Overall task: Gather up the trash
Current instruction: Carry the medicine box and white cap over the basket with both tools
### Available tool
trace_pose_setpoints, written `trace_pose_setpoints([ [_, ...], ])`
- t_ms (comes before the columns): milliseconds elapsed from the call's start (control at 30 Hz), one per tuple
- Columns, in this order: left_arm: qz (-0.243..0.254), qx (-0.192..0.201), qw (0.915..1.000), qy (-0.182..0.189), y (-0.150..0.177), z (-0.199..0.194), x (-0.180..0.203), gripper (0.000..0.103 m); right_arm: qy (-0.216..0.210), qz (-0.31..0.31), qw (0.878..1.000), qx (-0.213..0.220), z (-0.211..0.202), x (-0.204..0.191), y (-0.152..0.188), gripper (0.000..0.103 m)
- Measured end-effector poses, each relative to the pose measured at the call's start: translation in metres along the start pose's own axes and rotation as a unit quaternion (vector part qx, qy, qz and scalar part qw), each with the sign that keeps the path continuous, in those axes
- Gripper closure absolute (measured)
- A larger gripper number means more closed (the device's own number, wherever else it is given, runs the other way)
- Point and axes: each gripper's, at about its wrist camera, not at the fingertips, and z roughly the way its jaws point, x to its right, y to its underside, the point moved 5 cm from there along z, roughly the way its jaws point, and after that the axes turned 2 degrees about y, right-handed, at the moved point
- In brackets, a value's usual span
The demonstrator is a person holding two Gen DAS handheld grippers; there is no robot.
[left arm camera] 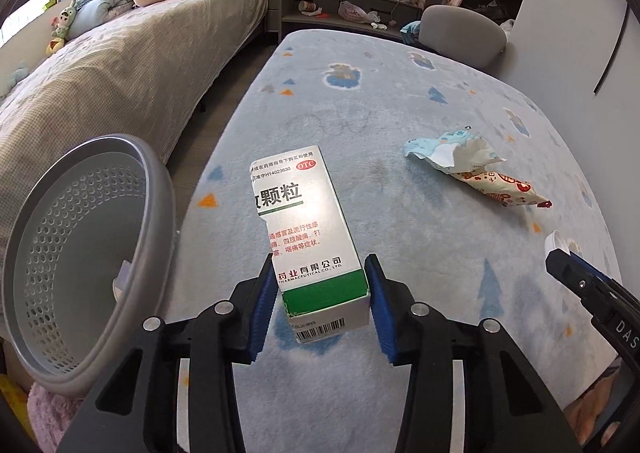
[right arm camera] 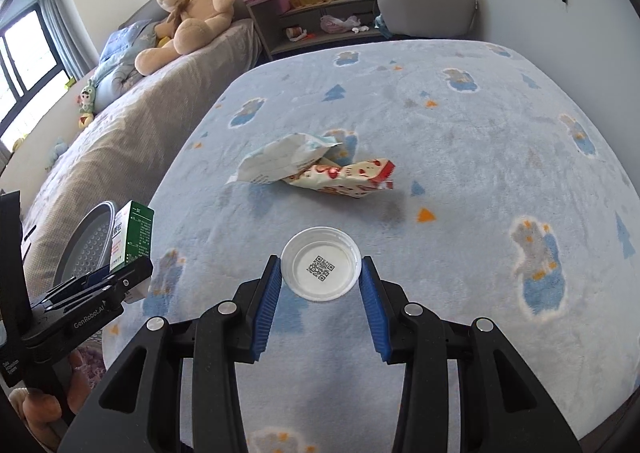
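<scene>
L gripper (left arm camera: 320,277) clamps medicine box (left arm camera: 308,229), R gripper (right arm camera: 320,273) clamps lid (right arm camera: 320,268); both lifted, grey basket (left arm camera: 80,253) nearby, two wrappers (right arm camera: 320,169) left on blanket (right arm camera: 460,173).

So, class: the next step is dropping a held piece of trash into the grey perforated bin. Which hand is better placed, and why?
Left. The left gripper holds the medicine box right beside the grey bin. The right gripper, holding the white lid, is farther off over the blanket.

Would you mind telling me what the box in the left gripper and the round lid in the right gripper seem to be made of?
Medicine box: probably thin glossy cardboard; printed faces, crisp folds, a torn edge.
Round lid: likely white, slightly translucent plastic; smooth moulded rim, QR code printed inside.
</scene>
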Motion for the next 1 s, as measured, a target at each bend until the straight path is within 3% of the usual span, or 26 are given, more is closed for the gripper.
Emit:
trace_pose_setpoints([
  [267, -0.02, 0.025, 0.9995, -0.001, 0.005, -0.026, -0.045, 0.061, -0.022, -0.044, 0.999, -0.01, 0.005, -0.062, 0.003, 0.063],
  [533, -0.047, 0.042, 0.9977, -0.026, 0.007, -0.041, -0.103, 0.061, -0.047, -0.084, 0.995, -0.017, 0.015, -0.127, 0.003, 0.063],
  [1000, -0.1, 0.032, 0.9922, -0.067, 0.015, -0.047, -0.202, 0.061, -0.098, -0.148, 0.983, -0.039, 0.045, -0.233, 0.006, 0.063],
])
